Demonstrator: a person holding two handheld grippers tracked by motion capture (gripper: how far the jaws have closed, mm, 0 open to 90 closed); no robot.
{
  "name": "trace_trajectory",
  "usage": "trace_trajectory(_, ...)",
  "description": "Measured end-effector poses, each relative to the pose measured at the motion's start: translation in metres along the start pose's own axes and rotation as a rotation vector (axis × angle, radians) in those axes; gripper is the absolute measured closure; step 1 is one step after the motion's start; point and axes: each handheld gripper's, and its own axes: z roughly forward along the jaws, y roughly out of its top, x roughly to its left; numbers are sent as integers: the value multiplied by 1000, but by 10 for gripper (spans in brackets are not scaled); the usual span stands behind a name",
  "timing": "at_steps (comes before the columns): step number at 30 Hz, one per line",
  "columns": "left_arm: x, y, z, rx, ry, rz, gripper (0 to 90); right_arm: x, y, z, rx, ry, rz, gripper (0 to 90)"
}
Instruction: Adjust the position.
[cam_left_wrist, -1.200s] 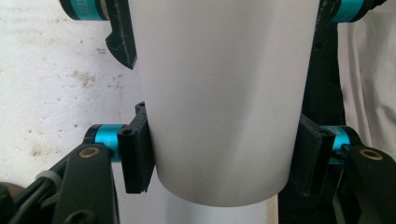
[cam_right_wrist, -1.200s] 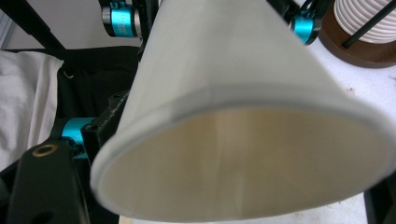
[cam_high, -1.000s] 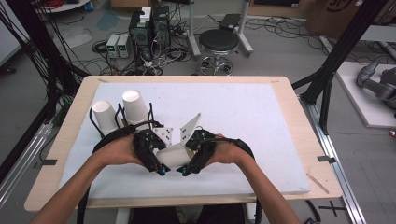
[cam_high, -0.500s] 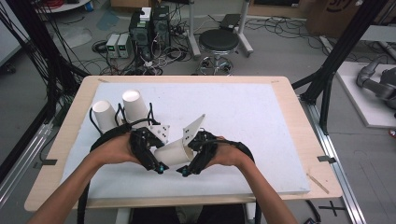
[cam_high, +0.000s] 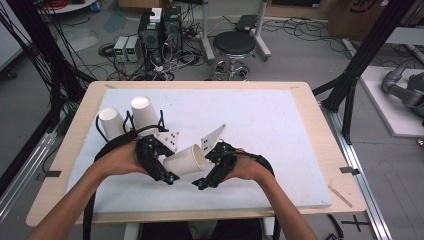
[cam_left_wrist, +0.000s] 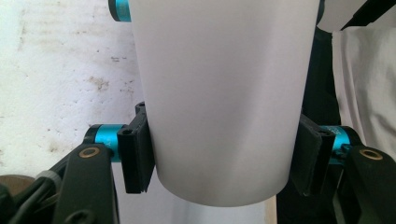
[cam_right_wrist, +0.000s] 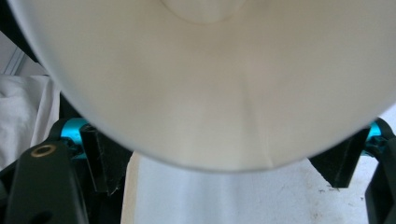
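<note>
From above, two upturned cups (cam_high: 130, 117) stand just beyond the left gripper (cam_high: 170, 178), nothing between. Its view shows jaws clamped on a plain white paper cup (cam_left_wrist: 219, 98), lying sideways. The right gripper (cam_right_wrist: 224, 179) is spread wide under the rim.
</note>
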Motion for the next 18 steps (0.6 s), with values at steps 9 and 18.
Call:
trace_trajectory(9, -2, -2, -8, -102, 8, -2, 353, 1, -10, -5, -76, -14, 15, 188)
trace_trajectory(18, 0, -16, -2, -242, 10, -31, 353, 4, -24, -13, -207, -24, 46, 188)
